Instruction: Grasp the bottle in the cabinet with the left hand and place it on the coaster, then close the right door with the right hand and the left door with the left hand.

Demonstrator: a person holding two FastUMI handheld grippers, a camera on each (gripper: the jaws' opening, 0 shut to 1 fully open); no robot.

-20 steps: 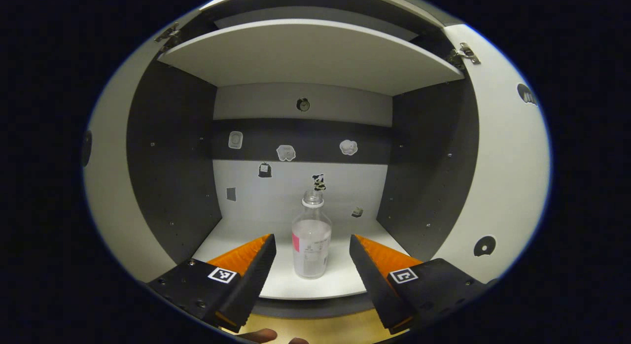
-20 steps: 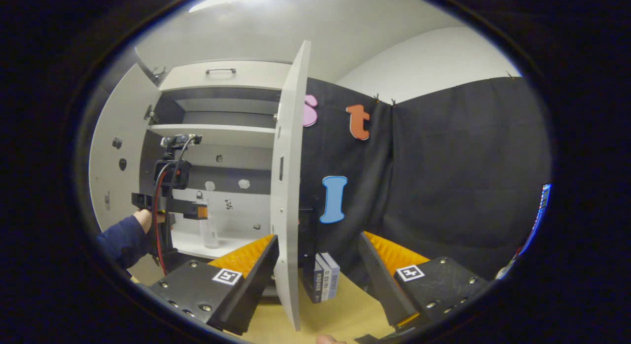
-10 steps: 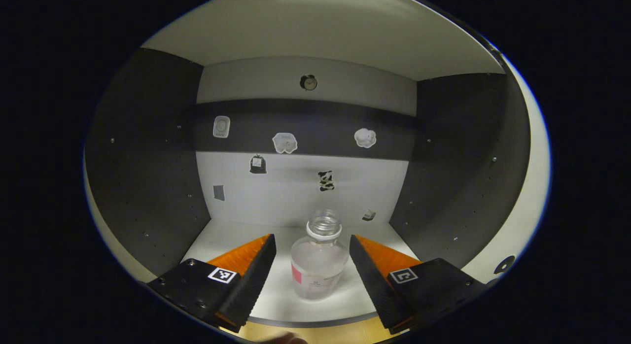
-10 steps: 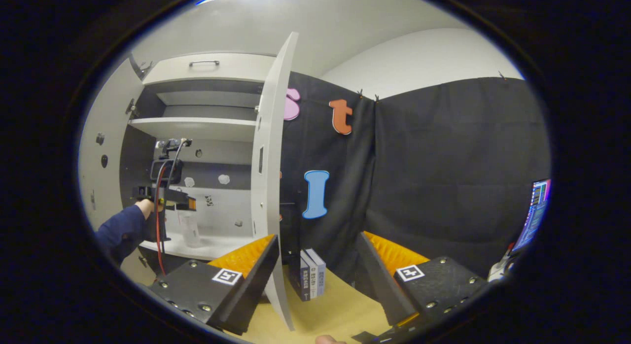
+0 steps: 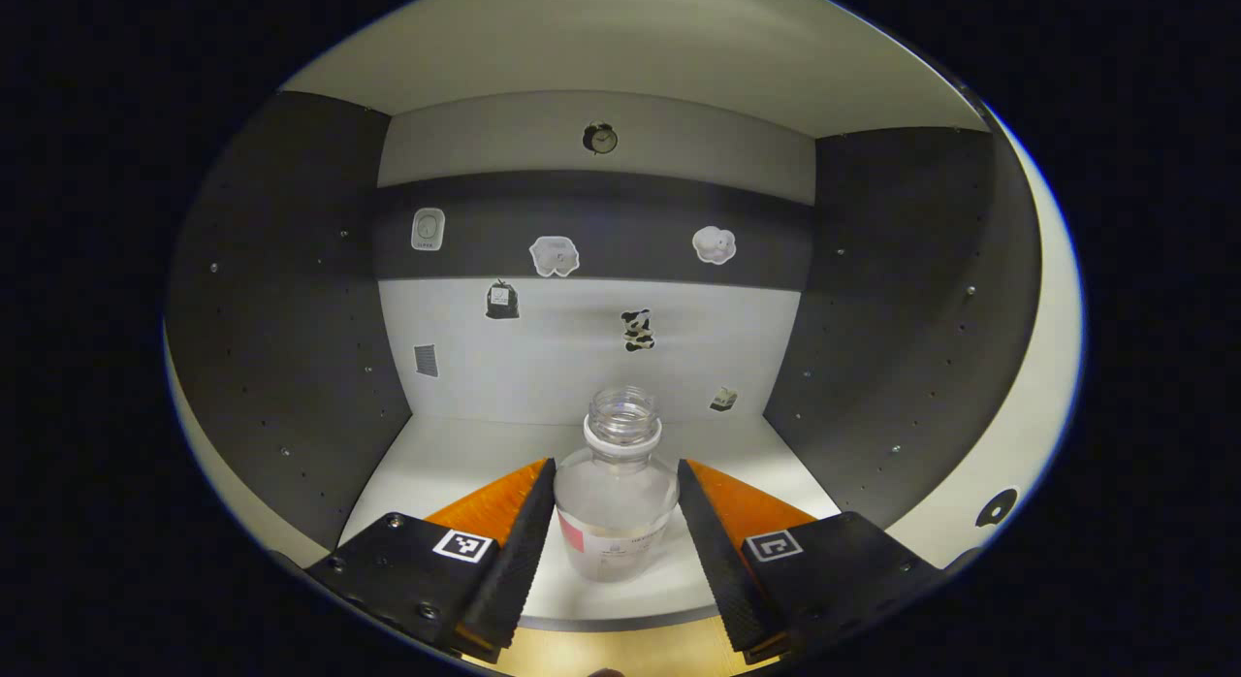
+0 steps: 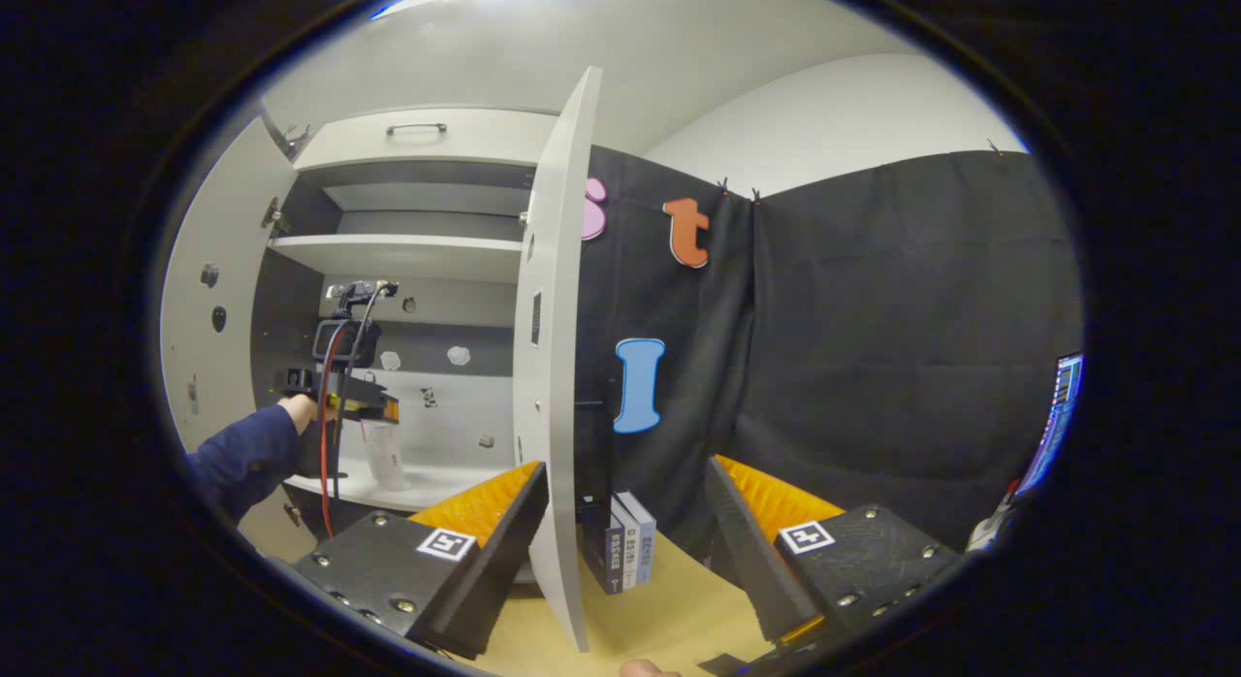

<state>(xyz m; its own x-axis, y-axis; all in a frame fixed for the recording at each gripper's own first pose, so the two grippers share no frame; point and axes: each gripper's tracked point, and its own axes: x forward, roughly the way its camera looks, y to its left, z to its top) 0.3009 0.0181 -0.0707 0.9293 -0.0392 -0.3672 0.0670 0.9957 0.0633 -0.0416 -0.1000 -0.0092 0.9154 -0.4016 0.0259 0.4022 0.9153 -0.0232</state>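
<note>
- Left gripper view, looking into the lower bay of a cabinet [image 5: 291,299]: dark side walls, pale floor and pale back wall.
- On the back wall, small stickers [image 5: 555,255] in a loose row, a tiny clock [image 5: 600,138] above them.
- Low in the middle, left gripper [image 5: 615,522] with fingers narrowed around a clear bottle [image 5: 618,493]; fingertips [image 5: 535,502] right at the bottle's sides, firm contact not certain.
- Bottle upright, uncapped, on the cabinet floor near its front edge, pink patch on its label.
- Right gripper view, far left: left door [image 6: 204,338] swung open, white.
- Beside it, a dark sleeve [image 6: 242,459] and hand holding the left gripper [image 6: 361,407] inside the cabinet, level with the bottle [image 6: 386,456] on the lower shelf.
- Above, a white shelf [image 6: 402,253] and a drawer front with a handle [image 6: 417,128].
- Centre: right door [image 6: 553,386] seen edge-on, wide open.
- Just right of the door, books [image 6: 625,551] upright on a tan table [image 6: 659,619].
- Bottom: right gripper [image 6: 625,517] with fingers wide apart, holding nothing, door edge between them in the view.
- Far right edge: a lit screen [image 6: 1057,420].
</note>
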